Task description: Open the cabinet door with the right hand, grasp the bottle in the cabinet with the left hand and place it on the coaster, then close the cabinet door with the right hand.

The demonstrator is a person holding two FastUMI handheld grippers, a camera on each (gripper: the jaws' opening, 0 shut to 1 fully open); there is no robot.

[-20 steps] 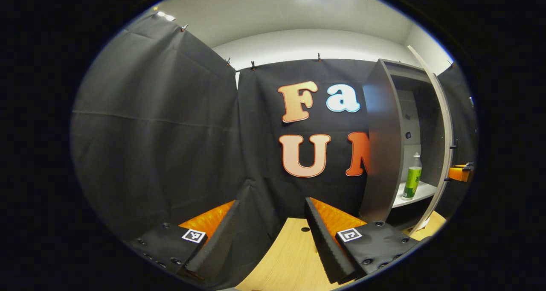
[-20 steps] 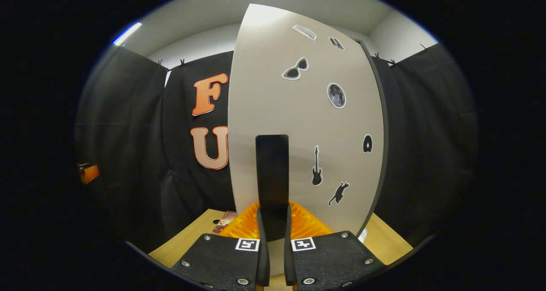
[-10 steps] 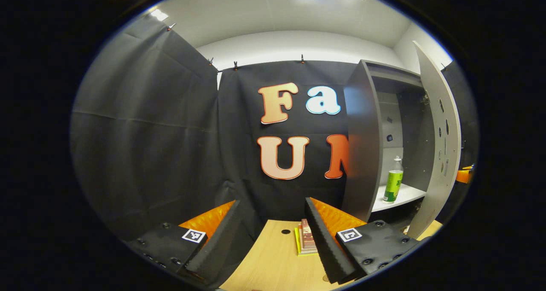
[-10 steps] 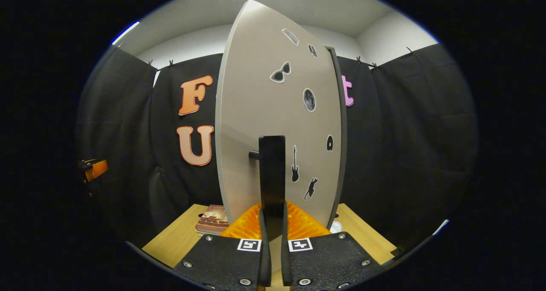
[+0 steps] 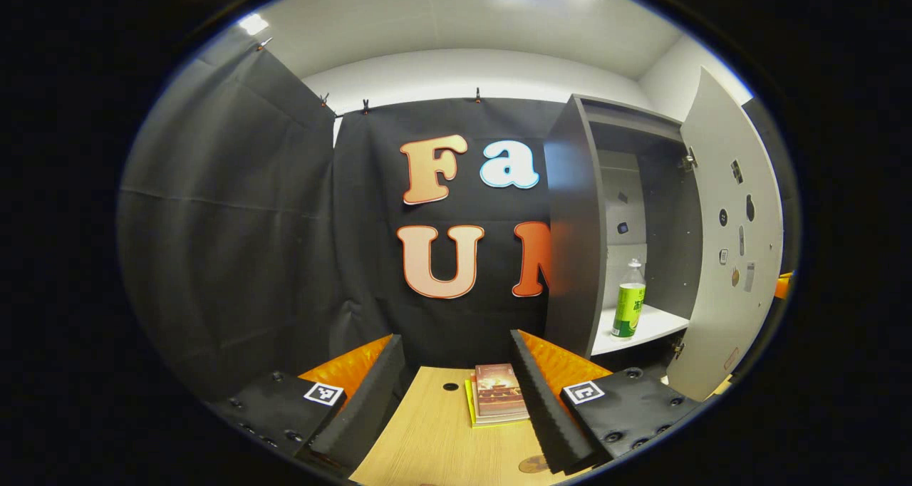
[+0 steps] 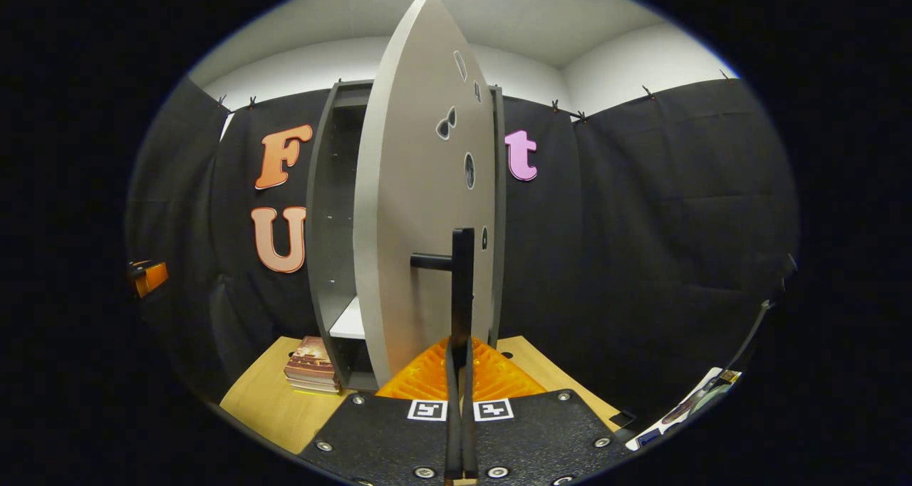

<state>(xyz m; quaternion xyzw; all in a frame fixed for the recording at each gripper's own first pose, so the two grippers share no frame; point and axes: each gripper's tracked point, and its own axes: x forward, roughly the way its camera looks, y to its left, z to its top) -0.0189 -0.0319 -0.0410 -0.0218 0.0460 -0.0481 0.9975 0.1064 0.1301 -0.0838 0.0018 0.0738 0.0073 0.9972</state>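
Note:
The grey cabinet (image 5: 570,244) stands on the table with its door (image 5: 727,244) swung wide open. On its white shelf (image 5: 645,326) a clear bottle with a green label (image 5: 630,308) stands upright. My left gripper (image 5: 452,390) is open and empty, low over the table, well short of the bottle. A small brown round coaster (image 5: 533,463) peeks out by its right finger. In the right gripper view the door (image 6: 417,208) is nearly edge-on, and my right gripper (image 6: 461,347) is shut on its black vertical handle (image 6: 462,279).
A stack of books (image 5: 499,393) lies on the wooden table (image 5: 427,429) left of the cabinet, also seen as books (image 6: 310,365) from the right. Black cloth walls close in the booth. Printed papers (image 6: 695,400) lie at the lower right.
The door has swung further open with my right gripper holding the handle. The left gripper view has shifted, so the cabinet interior, bottle and books show more fully.

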